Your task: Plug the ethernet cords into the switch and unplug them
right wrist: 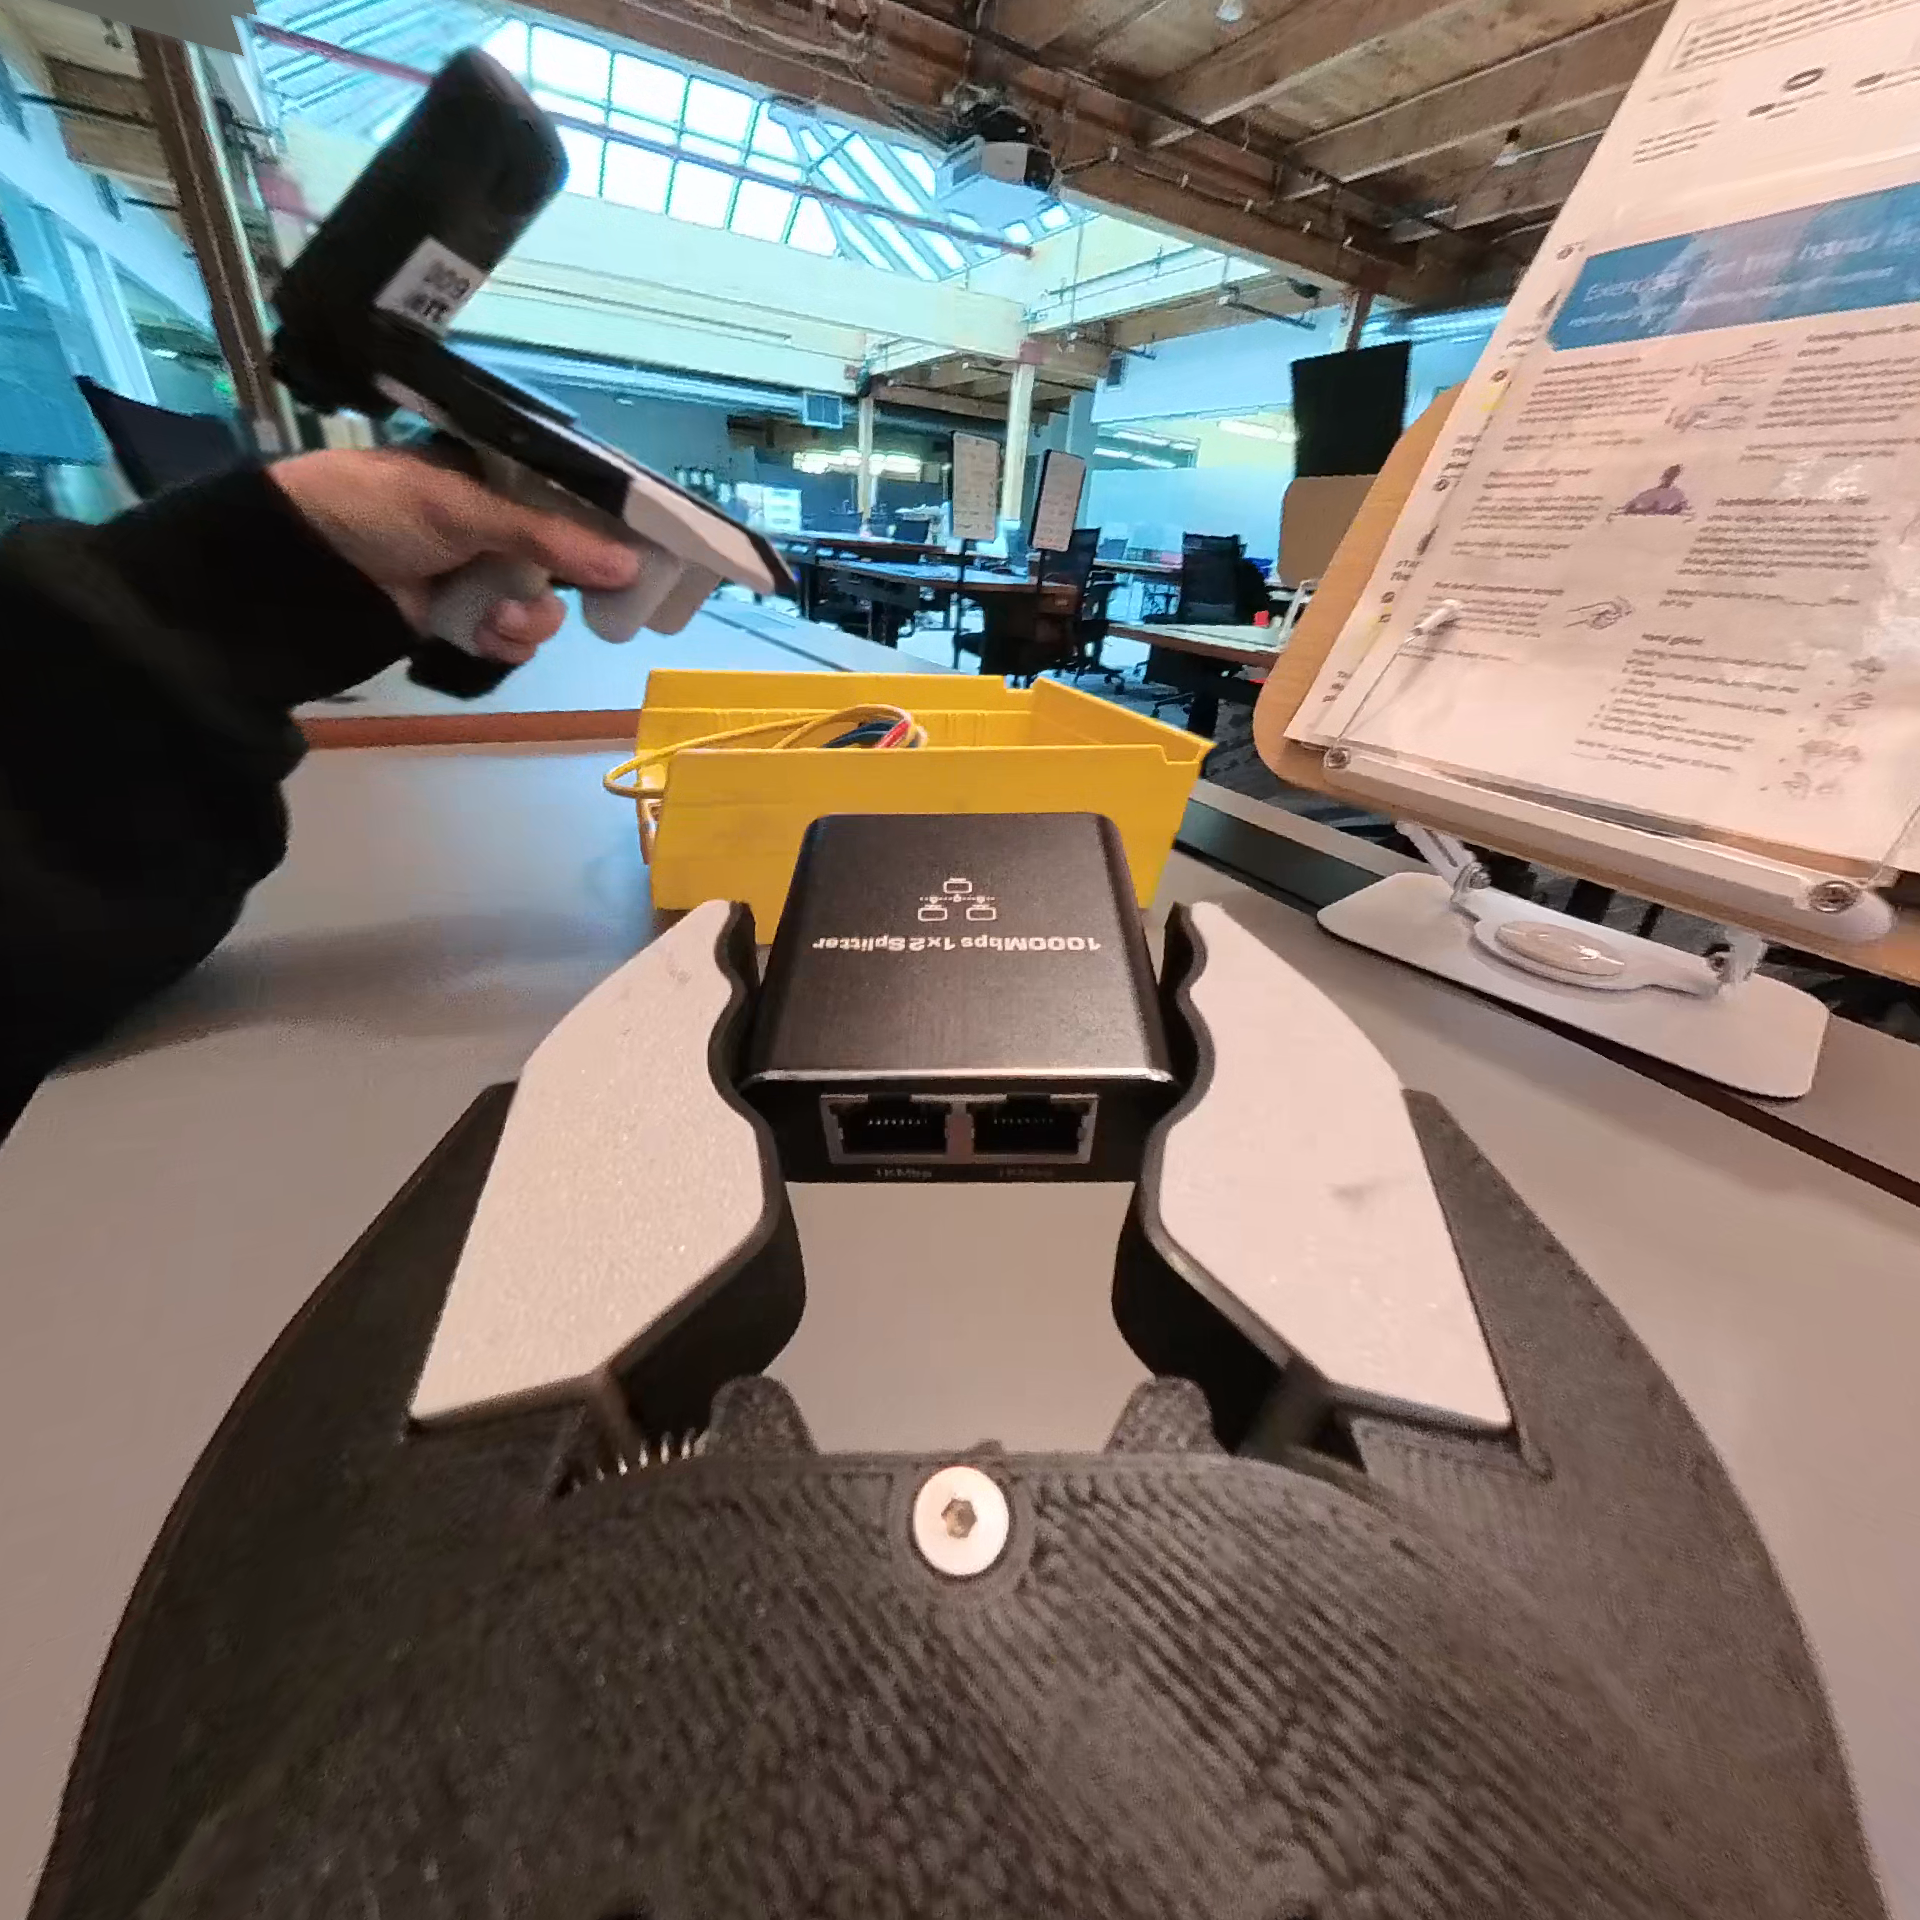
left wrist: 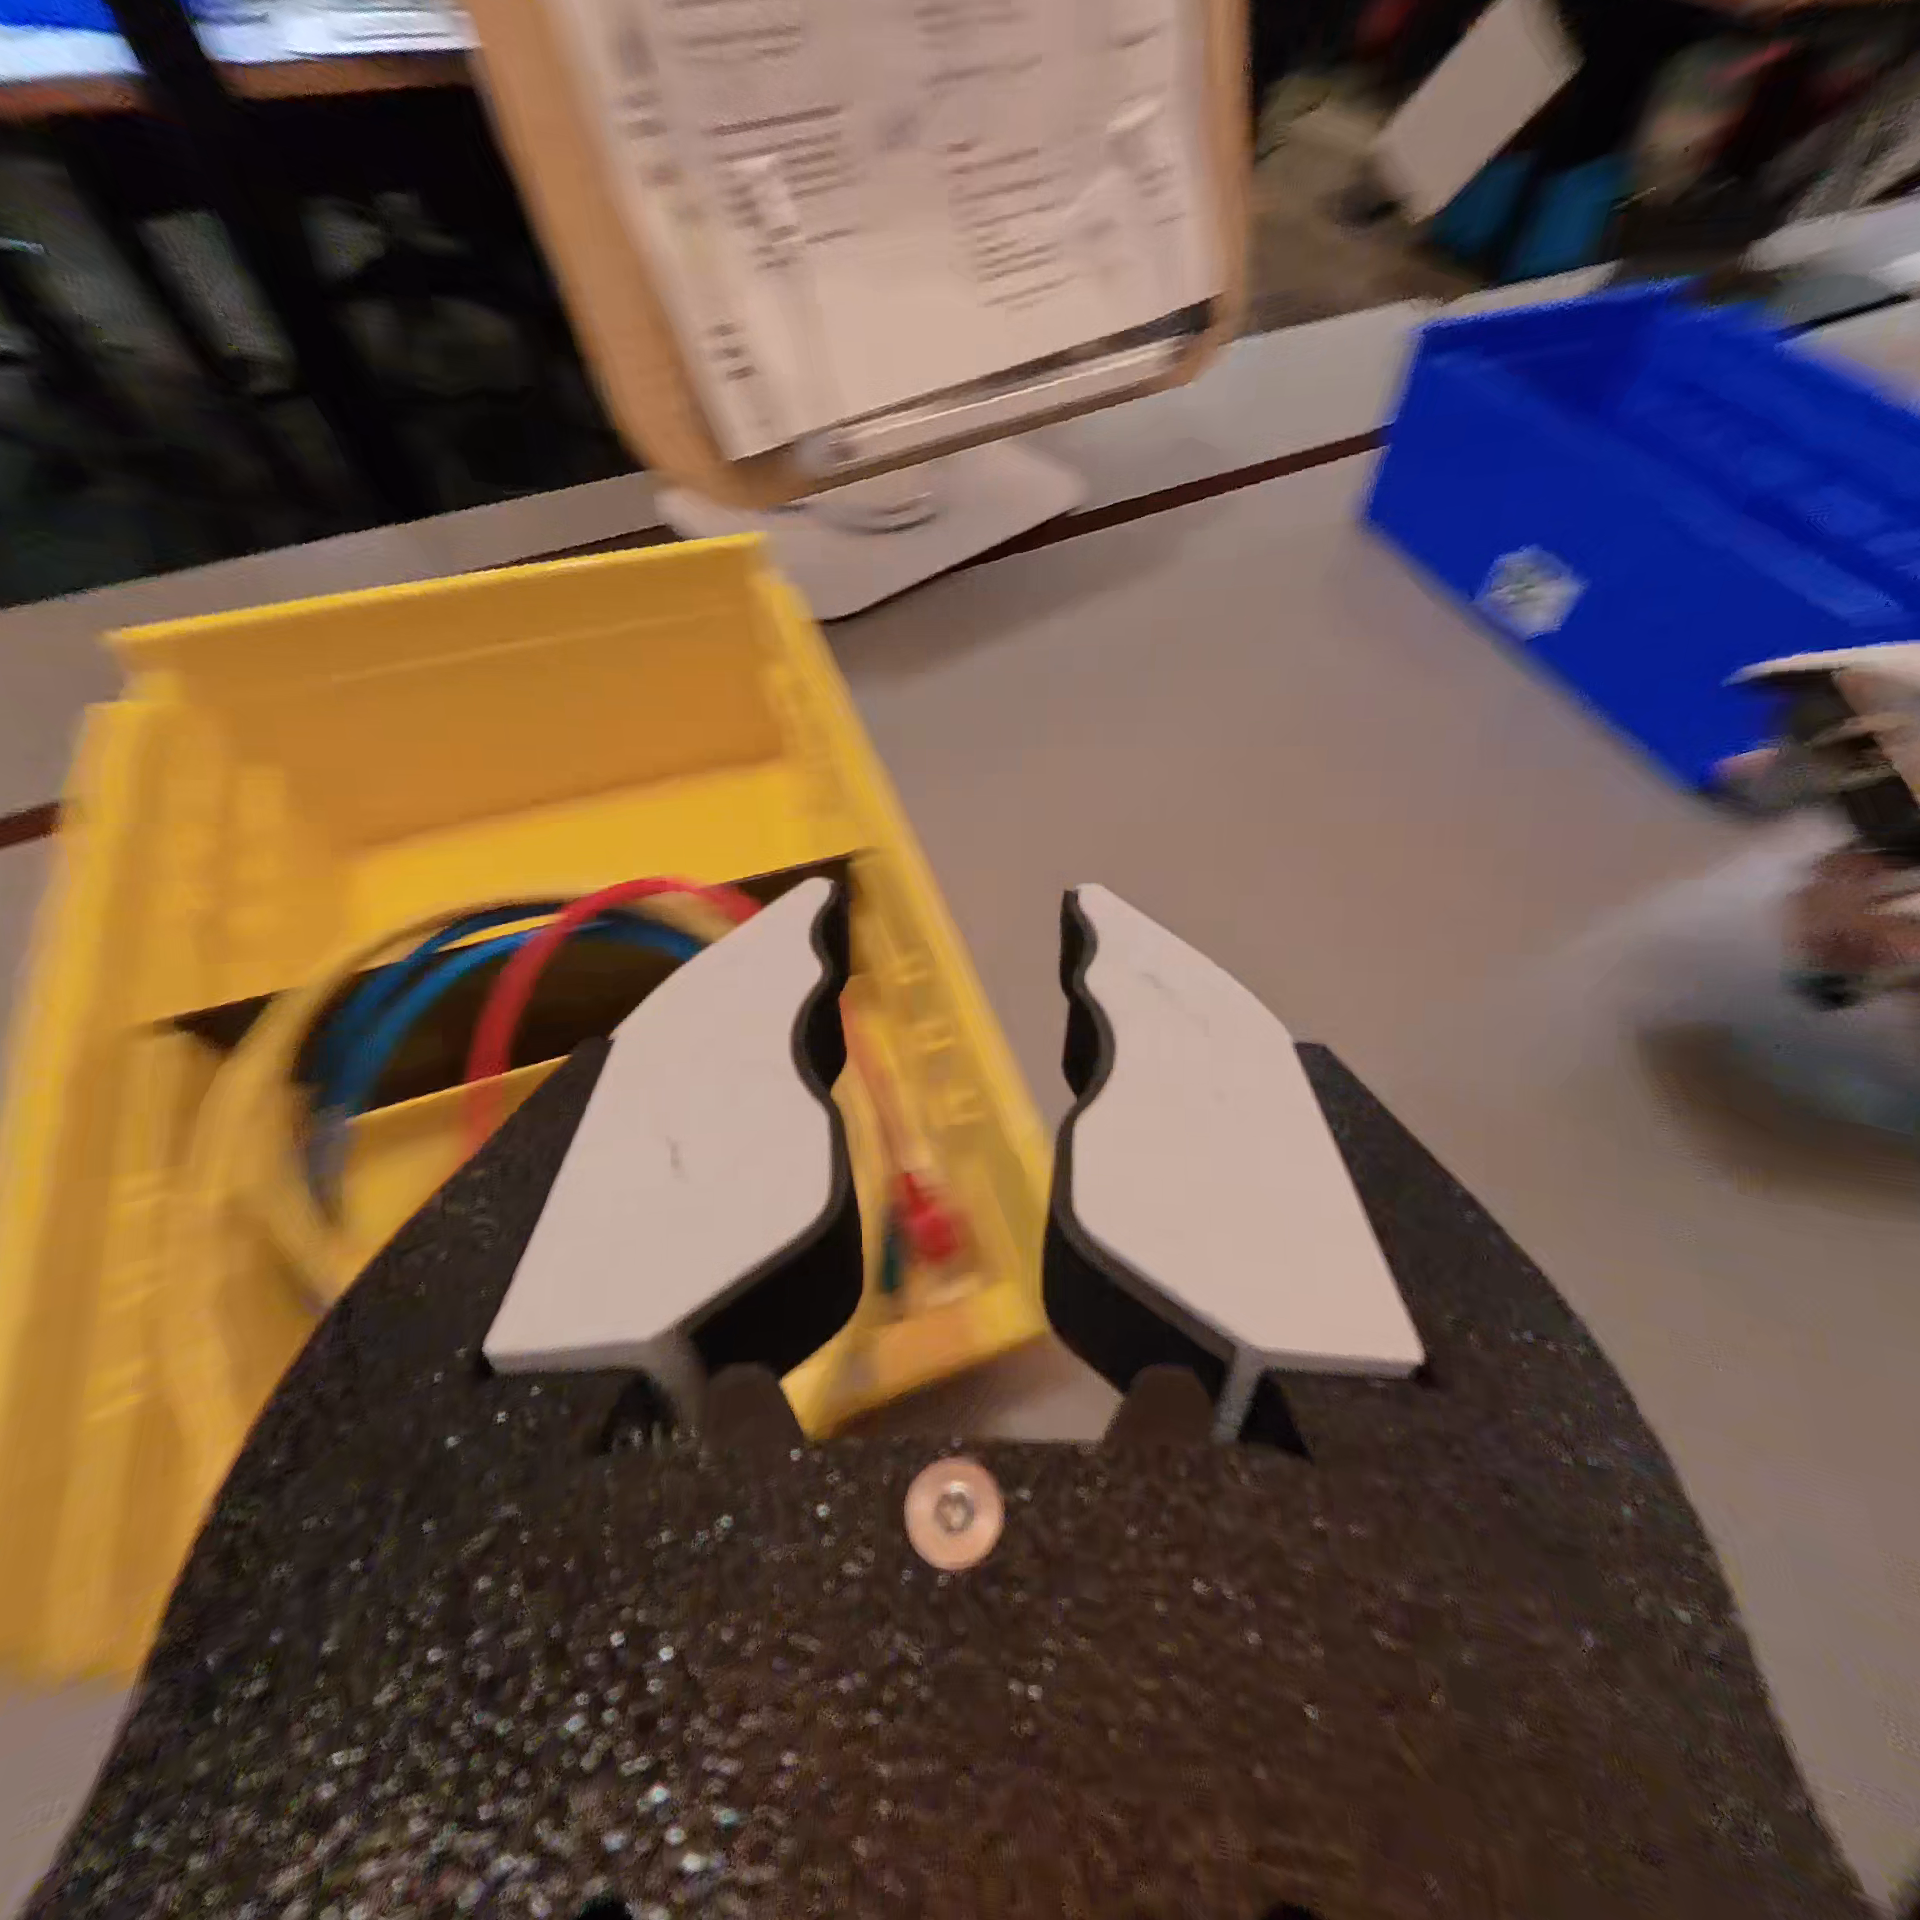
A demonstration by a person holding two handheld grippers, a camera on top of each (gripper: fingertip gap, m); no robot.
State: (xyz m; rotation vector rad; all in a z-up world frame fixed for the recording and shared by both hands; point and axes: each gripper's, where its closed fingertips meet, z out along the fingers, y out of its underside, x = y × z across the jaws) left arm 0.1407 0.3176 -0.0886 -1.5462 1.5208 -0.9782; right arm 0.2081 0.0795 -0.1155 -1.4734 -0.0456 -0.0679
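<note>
My right gripper (right wrist: 956,935) is shut on a black switch box (right wrist: 951,956), with its two empty ports (right wrist: 961,1124) facing the camera, held just above the grey table. A yellow bin (left wrist: 457,790) holds red, blue and yellow ethernet cords (left wrist: 520,977); it also shows behind the switch in the right wrist view (right wrist: 914,779). My left gripper (left wrist: 951,914) is open and empty, above the bin's right wall. It shows in the right wrist view (right wrist: 764,566), held in a hand in the air above the bin. The left wrist view is blurred.
A document stand with a printed sheet (right wrist: 1621,520) stands at the right on a white base (right wrist: 1579,977); it also shows in the left wrist view (left wrist: 894,229). A blue bin (left wrist: 1662,520) sits at the right of the table (left wrist: 1299,779). A black sleeve (right wrist: 135,675) reaches in from the left.
</note>
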